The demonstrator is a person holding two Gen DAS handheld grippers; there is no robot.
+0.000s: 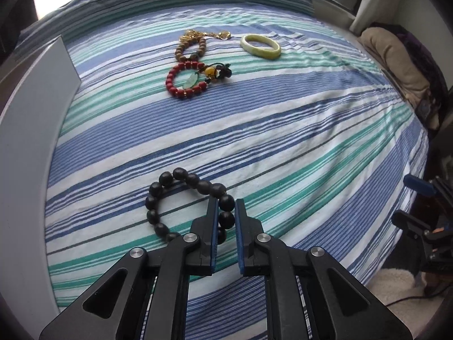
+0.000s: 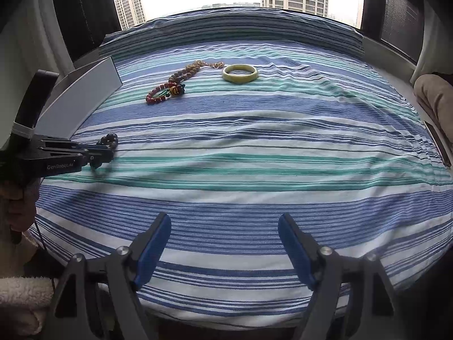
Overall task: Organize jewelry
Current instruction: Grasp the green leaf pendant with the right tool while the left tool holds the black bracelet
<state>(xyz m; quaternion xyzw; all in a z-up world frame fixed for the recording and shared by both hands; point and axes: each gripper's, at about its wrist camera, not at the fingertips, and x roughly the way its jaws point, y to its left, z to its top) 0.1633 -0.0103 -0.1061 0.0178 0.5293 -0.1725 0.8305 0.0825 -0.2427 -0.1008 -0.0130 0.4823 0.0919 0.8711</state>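
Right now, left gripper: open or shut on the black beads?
Shut on the black beads. The left gripper has its fingers closed against a bead, with only that bead's width between them.

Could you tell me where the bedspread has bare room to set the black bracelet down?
The wide middle band is bare, between the black bracelet held by the left gripper and the red bracelet. The side before the open right gripper is free too. The far end is crowded: red and brown bracelets and bangle.
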